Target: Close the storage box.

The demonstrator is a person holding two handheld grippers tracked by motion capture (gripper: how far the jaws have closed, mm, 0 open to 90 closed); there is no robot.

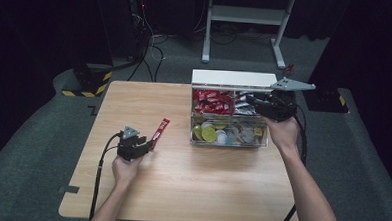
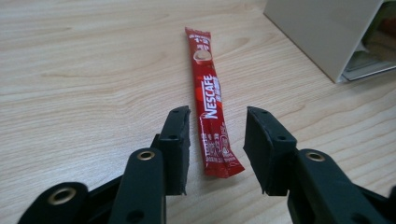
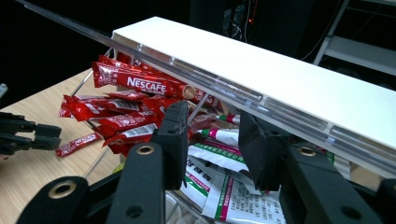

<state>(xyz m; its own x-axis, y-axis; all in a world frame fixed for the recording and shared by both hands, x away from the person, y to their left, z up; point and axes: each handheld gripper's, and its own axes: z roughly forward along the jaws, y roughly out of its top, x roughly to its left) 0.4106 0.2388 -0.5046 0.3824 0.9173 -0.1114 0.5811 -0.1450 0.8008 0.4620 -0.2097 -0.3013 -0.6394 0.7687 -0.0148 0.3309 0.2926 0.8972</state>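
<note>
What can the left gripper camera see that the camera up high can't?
Left gripper view: the NESCAFE lettering on the red stick, and the open gap between the left gripper jaws around its near end. High view: the clear box of packets and capsules, with the right gripper over it. Both: the stick lying flat on the wooden table.

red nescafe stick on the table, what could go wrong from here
1. The thin red Nescafe sachet lies flat on the wooden table between the left gripper's open fingers; closing now may scrape wood or push it away.
2. The right gripper hovers over the clear plastic organiser box and could bump its raised lid.
</note>
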